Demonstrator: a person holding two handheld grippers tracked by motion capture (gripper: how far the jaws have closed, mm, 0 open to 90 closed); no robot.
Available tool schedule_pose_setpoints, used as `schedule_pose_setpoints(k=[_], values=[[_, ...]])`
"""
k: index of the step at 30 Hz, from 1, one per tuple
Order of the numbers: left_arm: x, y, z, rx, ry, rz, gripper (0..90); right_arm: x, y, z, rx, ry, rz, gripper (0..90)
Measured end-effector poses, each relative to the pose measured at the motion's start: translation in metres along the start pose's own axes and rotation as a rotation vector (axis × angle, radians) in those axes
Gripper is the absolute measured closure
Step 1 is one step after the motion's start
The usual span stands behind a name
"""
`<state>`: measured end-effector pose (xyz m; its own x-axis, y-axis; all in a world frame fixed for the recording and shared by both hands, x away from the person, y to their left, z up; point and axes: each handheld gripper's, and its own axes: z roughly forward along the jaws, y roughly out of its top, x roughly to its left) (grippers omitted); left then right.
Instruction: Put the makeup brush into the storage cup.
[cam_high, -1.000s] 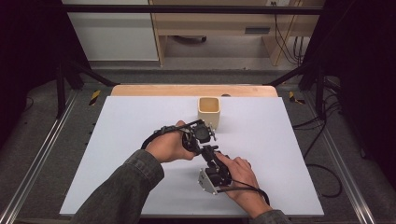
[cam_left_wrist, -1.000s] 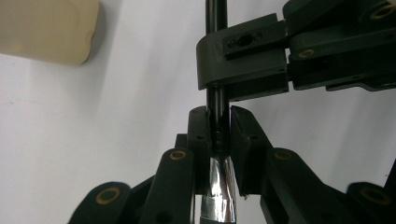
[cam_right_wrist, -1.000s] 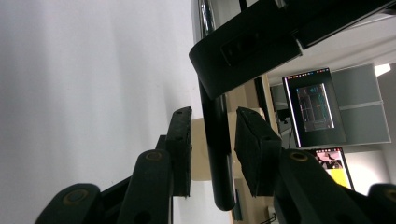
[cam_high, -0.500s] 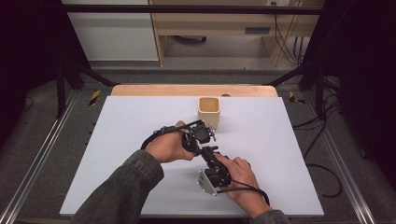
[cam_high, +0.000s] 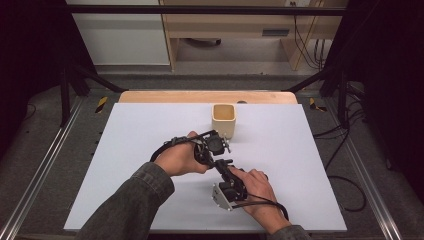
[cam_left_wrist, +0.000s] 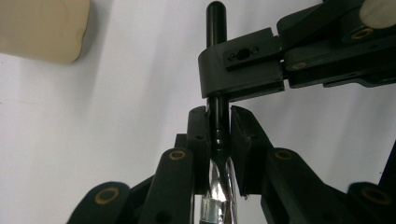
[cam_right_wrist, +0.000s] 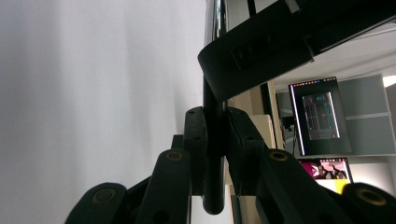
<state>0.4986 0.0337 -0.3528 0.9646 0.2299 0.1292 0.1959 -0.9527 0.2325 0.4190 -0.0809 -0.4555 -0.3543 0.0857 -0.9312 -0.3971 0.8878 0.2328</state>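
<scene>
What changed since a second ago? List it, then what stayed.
The right hand-held gripper has just been closing its jaws and is now shut on the black end of the pen. The left hand-held gripper stays clamped on the pen's silver part. Both hands and the beige cup kept their places.

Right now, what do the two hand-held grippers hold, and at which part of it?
Both hold one pen. The left hand-held gripper clamps it where the black part meets the silver part; the right hand-held gripper clamps the black end.
</scene>
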Motion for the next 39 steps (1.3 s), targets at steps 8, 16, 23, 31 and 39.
schedule_pose_setpoints(k=[8,16,23,31,39], values=[[0.004,-0.007,-0.011,-0.058,0.018,-0.038,73.7,0.001,-0.004,0.001,0.011,0.012,0.02,79.3],[0.009,-0.013,-0.017,-0.096,0.058,-0.072,67.1,0.003,-0.008,0.002,0.026,0.015,0.019,79.3],[0.018,-0.025,-0.025,-0.133,0.125,-0.11,53.8,0.004,-0.009,0.002,0.028,0.024,0.017,79.3],[0.029,-0.049,-0.036,-0.186,0.19,-0.184,49.0,0.006,-0.011,0.003,0.027,0.032,0.028,79.2],[0.033,-0.076,-0.036,-0.242,0.232,-0.268,36.3,0.006,-0.018,0.001,0.048,0.044,0.091,79.2]])
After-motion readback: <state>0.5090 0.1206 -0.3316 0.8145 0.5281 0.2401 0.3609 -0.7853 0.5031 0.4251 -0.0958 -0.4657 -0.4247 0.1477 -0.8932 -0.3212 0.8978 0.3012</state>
